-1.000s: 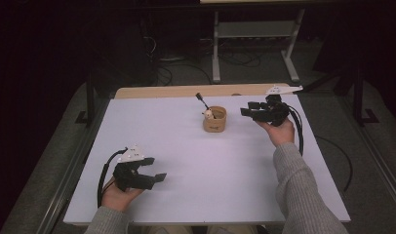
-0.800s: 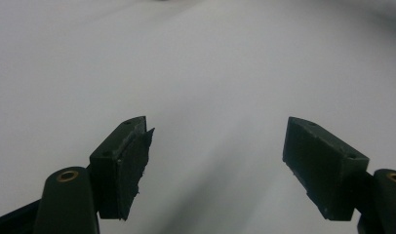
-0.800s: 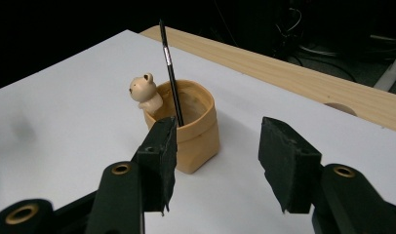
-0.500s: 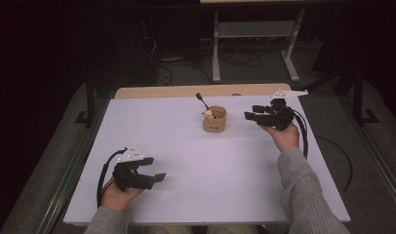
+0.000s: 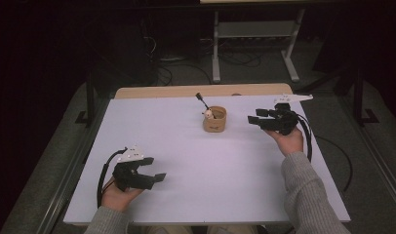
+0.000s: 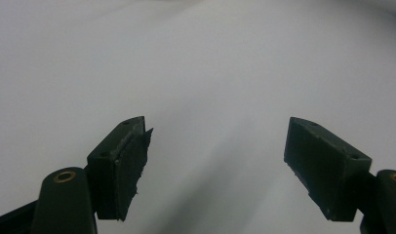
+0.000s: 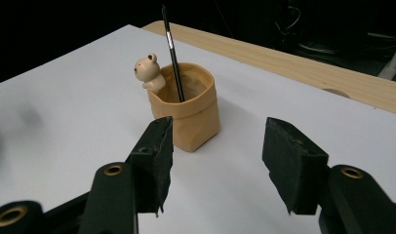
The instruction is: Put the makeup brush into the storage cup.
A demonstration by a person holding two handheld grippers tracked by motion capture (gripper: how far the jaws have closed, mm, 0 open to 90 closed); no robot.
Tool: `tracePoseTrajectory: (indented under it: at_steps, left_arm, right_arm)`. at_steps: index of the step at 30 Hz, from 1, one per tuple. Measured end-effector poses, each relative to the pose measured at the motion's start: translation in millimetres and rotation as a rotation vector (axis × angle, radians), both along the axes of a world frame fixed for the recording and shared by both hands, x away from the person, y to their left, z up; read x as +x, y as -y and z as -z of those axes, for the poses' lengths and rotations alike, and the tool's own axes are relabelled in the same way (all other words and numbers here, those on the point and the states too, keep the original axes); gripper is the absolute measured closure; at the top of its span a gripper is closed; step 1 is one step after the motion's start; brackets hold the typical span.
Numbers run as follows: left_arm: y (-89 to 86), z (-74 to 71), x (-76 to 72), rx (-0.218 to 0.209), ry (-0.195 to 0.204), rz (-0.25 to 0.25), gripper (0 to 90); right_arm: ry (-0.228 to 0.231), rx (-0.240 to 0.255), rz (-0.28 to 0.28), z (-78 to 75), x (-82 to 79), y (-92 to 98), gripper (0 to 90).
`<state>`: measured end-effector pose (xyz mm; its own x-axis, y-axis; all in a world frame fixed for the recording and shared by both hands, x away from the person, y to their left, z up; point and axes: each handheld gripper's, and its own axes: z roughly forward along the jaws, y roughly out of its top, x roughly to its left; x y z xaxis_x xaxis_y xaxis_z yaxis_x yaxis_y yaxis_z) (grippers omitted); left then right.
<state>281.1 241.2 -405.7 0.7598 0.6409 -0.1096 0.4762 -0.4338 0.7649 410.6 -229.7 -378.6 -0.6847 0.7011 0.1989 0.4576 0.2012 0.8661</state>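
Note:
A small tan cup (image 5: 214,120) (image 7: 187,117) with a bear figure (image 7: 148,70) on its rim stands at the back middle of the white table. A black pen (image 7: 173,53) leans upright inside it. My right gripper (image 5: 255,117) (image 7: 215,163) hovers to the right of the cup, pointing at it, open with nothing between its jaws, which have just been opening. At the front left my left gripper (image 5: 154,169) (image 6: 215,165) rests low over the bare table, open and empty.
The white tabletop (image 5: 186,161) has a wooden strip (image 5: 176,91) along its far edge. Beyond the table stand a metal stand (image 5: 254,44) and cables on a dark floor. A black cable (image 5: 327,146) trails off the table's right side.
My right gripper has drawn back to the right, away from the cup, with its jaws a little wider. The left gripper has stayed put.

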Motion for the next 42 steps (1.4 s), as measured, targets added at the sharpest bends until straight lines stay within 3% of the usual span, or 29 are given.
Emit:
tracePoseTrajectory:
  at_steps: [42]
  left_arm:
    - [-3.0, -0.9, -0.7, -0.002, 0.008, -0.008, 22.5]
  right_arm:
    - [0.009, -0.012, -0.029, 9.9, -40.1, 12.1, 38.8]
